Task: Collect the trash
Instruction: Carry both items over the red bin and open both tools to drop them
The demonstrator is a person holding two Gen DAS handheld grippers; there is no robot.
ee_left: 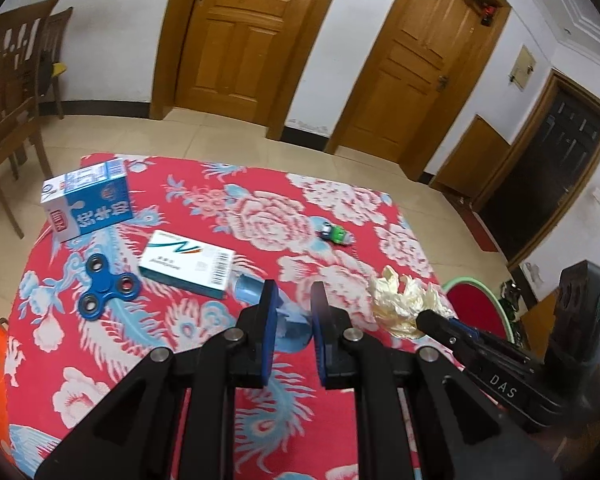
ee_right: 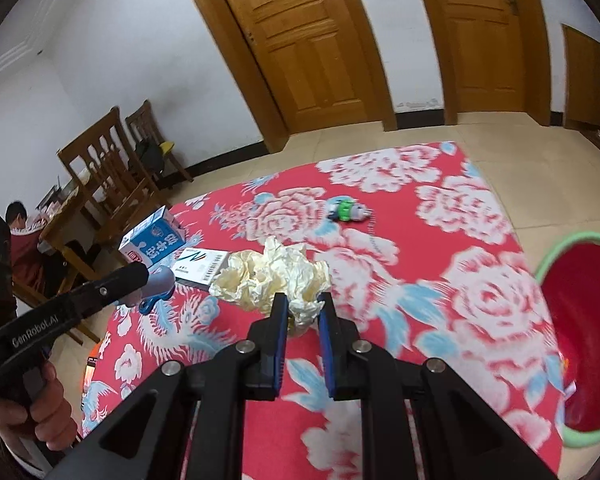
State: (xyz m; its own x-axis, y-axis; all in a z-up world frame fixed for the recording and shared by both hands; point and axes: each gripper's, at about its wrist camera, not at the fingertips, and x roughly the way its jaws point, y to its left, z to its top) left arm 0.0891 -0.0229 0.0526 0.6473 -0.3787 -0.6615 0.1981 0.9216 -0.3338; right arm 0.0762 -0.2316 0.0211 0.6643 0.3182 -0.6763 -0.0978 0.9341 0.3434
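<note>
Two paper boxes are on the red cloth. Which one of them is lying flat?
The white box with teal edges and a barcode lies flat, beside the blue spinner. The blue and white milk carton near the cloth's corner stands taller, on a narrower side.

white walls [ee_left: 120, 40] fill the top of both views, with two panelled wooden doors [ee_left: 240, 36] at upper centre and a dark doorway [ee_left: 556, 184] at right. pale floor tiles [ee_left: 204, 132] run below. wooden chairs [ee_left: 8, 92] stand at far left beside a table [ee_right: 60, 220].
</note>
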